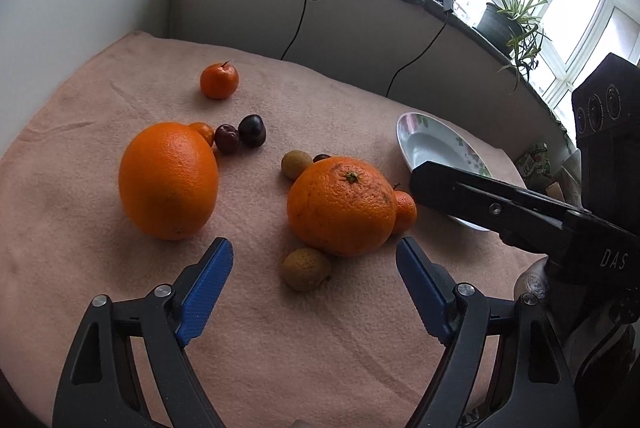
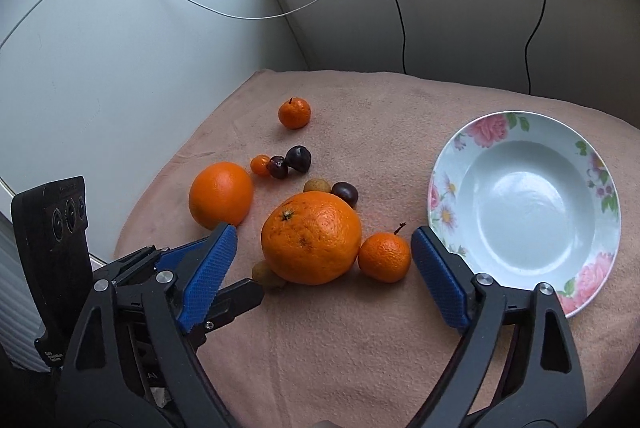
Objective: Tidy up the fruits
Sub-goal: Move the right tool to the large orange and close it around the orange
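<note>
Your right gripper (image 2: 323, 260) and left gripper (image 1: 314, 270) both stand wide and empty over the pink cloth (image 2: 360, 348), the rough-skinned orange (image 2: 311, 238) just ahead at twelve o'clock. It looks heavy, round and firm, so take it across its widest girth. I count two large oranges, two mandarins (image 2: 384, 257), one kumquat (image 2: 260, 164), three dark fruits (image 2: 344, 193), two brownish ones (image 1: 305, 269), and one flowered plate (image 2: 600, 164) at two o'clock.
</note>
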{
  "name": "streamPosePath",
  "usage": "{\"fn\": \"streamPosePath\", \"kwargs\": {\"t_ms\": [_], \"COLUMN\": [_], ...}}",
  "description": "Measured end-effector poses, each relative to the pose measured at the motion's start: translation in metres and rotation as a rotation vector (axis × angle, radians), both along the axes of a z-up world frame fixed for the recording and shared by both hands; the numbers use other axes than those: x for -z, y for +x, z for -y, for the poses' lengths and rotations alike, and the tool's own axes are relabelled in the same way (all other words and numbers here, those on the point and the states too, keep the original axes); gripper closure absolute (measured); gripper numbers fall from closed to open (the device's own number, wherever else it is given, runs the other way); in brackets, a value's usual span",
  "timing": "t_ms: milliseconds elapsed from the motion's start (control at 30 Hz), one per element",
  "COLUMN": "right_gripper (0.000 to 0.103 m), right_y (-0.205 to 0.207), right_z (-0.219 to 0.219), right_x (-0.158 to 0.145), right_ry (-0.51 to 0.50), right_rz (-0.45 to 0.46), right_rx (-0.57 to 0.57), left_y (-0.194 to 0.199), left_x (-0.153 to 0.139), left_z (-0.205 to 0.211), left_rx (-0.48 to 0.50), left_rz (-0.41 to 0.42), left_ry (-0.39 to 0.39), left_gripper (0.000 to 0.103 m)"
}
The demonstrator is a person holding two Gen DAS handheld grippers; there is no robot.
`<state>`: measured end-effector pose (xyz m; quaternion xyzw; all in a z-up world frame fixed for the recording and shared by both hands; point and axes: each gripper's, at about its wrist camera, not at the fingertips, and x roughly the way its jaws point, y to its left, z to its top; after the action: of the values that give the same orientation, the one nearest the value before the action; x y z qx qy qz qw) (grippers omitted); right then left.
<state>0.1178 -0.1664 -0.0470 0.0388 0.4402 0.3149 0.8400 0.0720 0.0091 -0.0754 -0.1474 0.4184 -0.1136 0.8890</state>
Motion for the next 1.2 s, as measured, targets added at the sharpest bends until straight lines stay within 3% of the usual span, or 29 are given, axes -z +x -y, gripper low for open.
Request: {"fn": "streamPosePath", "kwargs": {"t_ms": [533,633,833,1067,1200], "right_gripper": [0.012,0.017,0.021,0.021,0.026], "right_y": [0.029,0.032,0.031,0.029,0.026], "right_z": [-0.027,-0.029,-0.036,-0.046,-0.049], "right_x": [0.023,0.027,0.028,0.028,0.028], "right_ry": [-0.030,-0.039,-0.072,-0.164,-0.200], "right_rz": [-0.100,-0.121,-0.115,-0.094,-0.079], "right_rx": [-0.101,-0.112,-0.146,-0.194,-0.210], "left_y": [0.023,0.025,0.028,0.029,0.028], "left_x": [0.011,0.013,0.017,0.018,0.017], "left_z": [0.009,0.012,0.006,0.009,0.011], "left_rx": [0.041,0.042,0.039,0.080,0.080], "left_rz": [-0.021,-0.023,-0.035,-0.053,-0.049], "left_ry": [-0.045,-0.036,-0.109,-0.135,-0.118], "left_gripper": [0.020,0.020,0.024,0.034,0.034]}}
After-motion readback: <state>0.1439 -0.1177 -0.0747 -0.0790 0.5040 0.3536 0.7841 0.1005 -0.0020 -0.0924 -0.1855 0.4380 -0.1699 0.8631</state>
